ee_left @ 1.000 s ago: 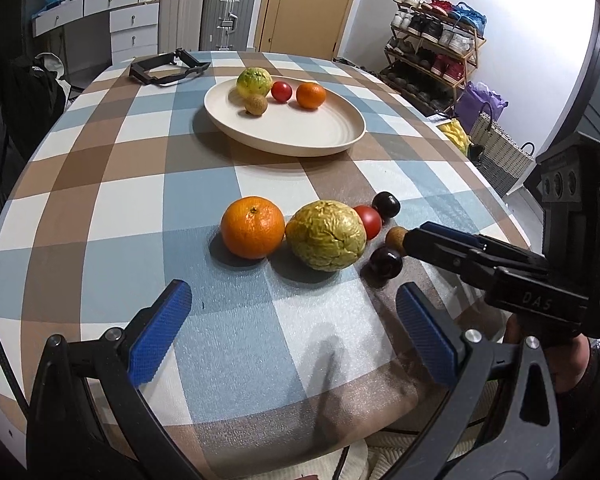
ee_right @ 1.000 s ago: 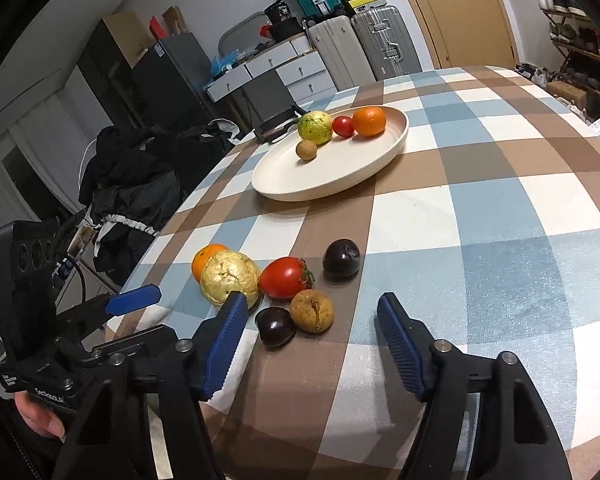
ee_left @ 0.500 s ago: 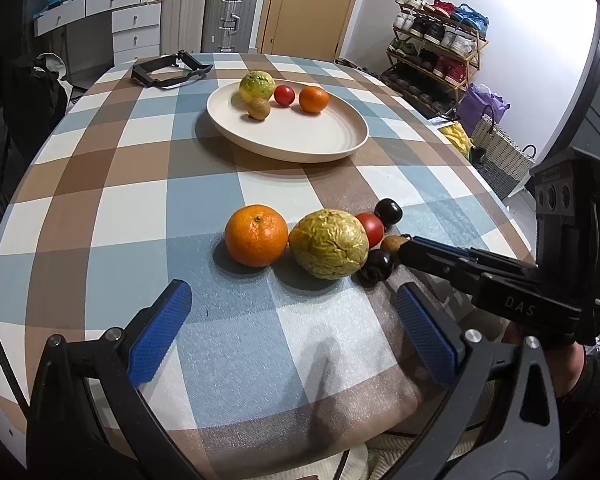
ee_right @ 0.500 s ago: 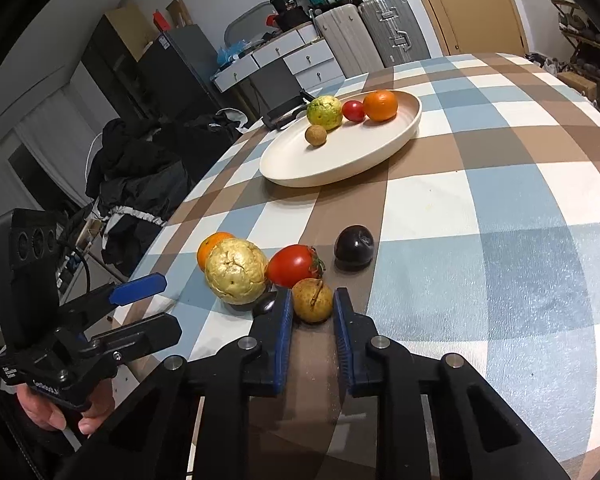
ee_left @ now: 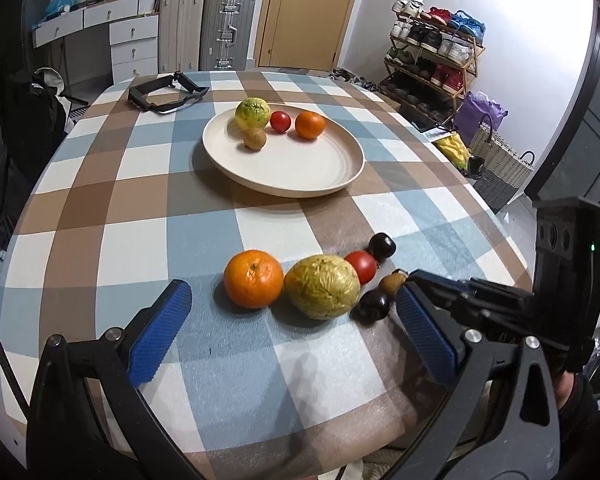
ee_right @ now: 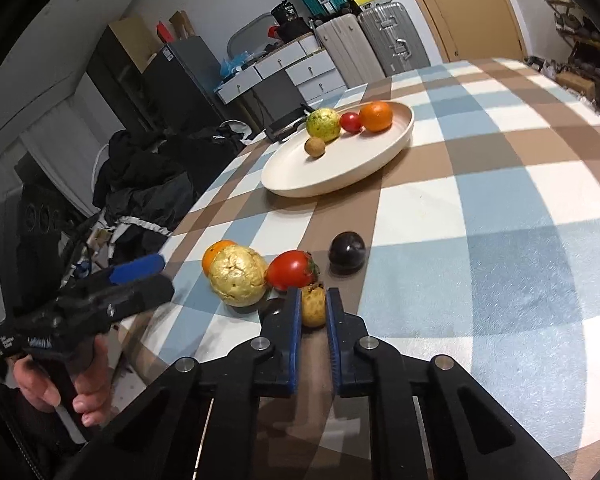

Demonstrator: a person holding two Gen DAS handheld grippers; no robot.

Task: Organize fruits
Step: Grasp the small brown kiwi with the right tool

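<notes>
A cream plate (ee_left: 300, 176) (ee_right: 364, 168) at the far side of the checked table holds a green-yellow fruit, a small tomato, an orange and a small brown fruit. Near the front edge lie an orange (ee_left: 253, 278), a wrinkled yellow fruit (ee_left: 322, 286) (ee_right: 239, 276), a tomato (ee_left: 362, 266) (ee_right: 291, 270) and two dark plums (ee_left: 381, 245) (ee_left: 371, 307). My right gripper (ee_right: 313, 306) is shut on a small brown-yellow fruit (ee_right: 314, 306) (ee_left: 392, 283) at table level. My left gripper (ee_left: 296, 332) is open and empty, just short of the orange.
A black frame-like object (ee_left: 164, 92) lies at the table's far left corner. The table's front edge runs just beneath both grippers. A chair with dark clothes (ee_right: 148, 184) stands to the left of the table. A shoe rack (ee_left: 432, 64) and baskets stand on the right.
My right gripper moved in on the small brown-yellow fruit and shut on it; it was wide open a second ago. My left gripper stayed open and hardly moved.
</notes>
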